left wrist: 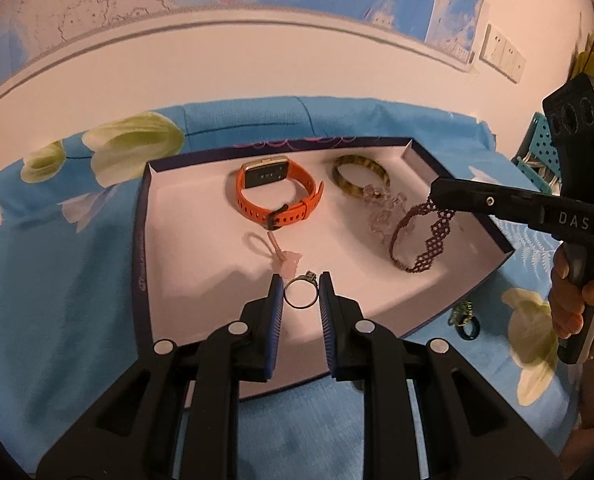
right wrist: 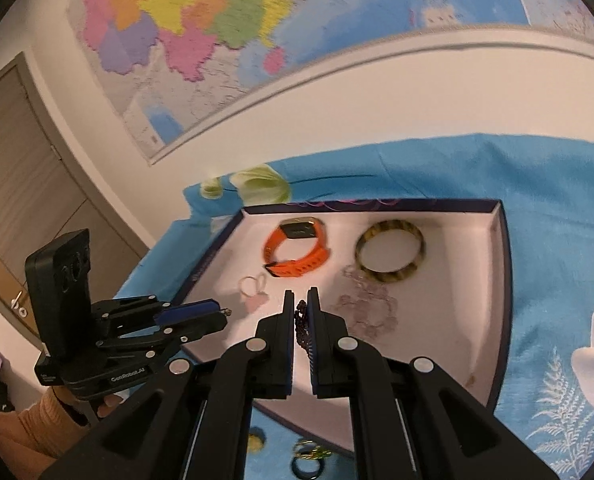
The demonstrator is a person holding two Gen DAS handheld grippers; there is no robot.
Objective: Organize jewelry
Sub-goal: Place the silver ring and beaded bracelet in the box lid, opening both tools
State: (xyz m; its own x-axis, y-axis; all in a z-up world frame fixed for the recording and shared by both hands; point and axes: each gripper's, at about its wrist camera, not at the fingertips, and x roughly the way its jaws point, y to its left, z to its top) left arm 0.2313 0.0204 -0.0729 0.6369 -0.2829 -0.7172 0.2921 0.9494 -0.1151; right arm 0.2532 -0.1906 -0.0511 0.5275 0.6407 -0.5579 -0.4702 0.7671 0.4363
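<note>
In the left wrist view, the left tongs (left wrist: 301, 280) pinched a thin ring (left wrist: 301, 291) with a small stone, held upright above the near part of the white tray (left wrist: 185, 264), which lay on a blue flowered cloth (left wrist: 57, 264). Deeper in the tray sat an orange watch (left wrist: 278, 194) and a mottled bangle (left wrist: 360, 176), with a clear bead bracelet (left wrist: 383, 212) just beside the bangle. The right tongs (left wrist: 437, 196) held a dark lace bracelet (left wrist: 425, 236) near the tray's right edge. In the right wrist view, the right tongs (right wrist: 301, 300) were pressed onto the lace bracelet (right wrist: 301, 326), which hung between the pads above the tray (right wrist: 493, 280)
</note>
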